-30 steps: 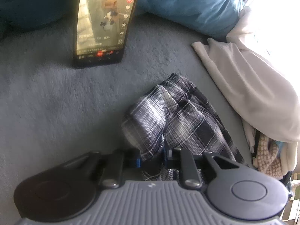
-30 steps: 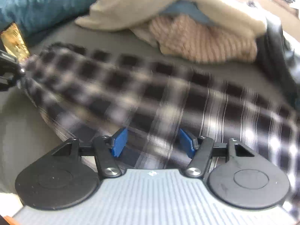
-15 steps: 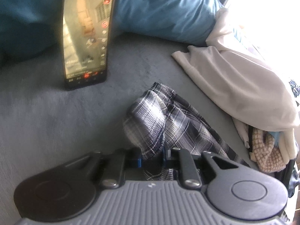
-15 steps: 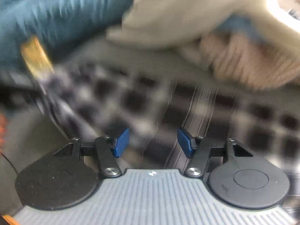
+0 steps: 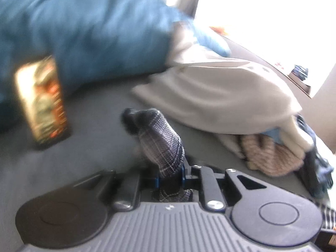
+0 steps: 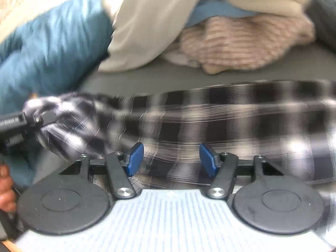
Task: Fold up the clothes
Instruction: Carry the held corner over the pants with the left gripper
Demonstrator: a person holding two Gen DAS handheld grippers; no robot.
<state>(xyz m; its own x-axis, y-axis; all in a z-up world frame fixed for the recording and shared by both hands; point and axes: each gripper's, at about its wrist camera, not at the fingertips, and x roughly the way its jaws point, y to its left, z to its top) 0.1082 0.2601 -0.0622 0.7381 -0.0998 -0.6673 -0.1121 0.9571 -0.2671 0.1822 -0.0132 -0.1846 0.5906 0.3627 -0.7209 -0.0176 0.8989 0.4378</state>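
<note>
Left gripper (image 5: 169, 176) is clamped on a bunched fold of the plaid garment (image 5: 161, 140); cloth is squeezed tight btwn the blue pads and pokes up fwd of them as a rolled hump. Right gripper (image 6: 171, 160) is seen w/ jaws well apart; plaid cloth lies btwn and under the blue pads (image 6: 134, 158), but no pad can be seen pressing on it. Whether any cloth is touched there cannot be told, as the view is smeared by motion blur.

Plaid garment is stretched across the grey bed surface (image 5: 88, 142) in the right wrist view, running from the left gripper at the far left edge over to the right side of the frame. A bit of a hand (image 6: 6, 191) is seen at the lower left edge.

Beyond it, a pile of clothes is heaped: a beige garment (image 5: 220, 96) on top, a pinkish knit (image 6: 241, 46) and a light-blue piece (image 6: 214, 10) under it. A blue pillow (image 5: 84, 31) is set at the back left, w/ a lit phone (image 5: 42, 103) propped against it, upright and a bit tilted. Pile and plaid garment are apart, w/ bare bed btwn them.
</note>
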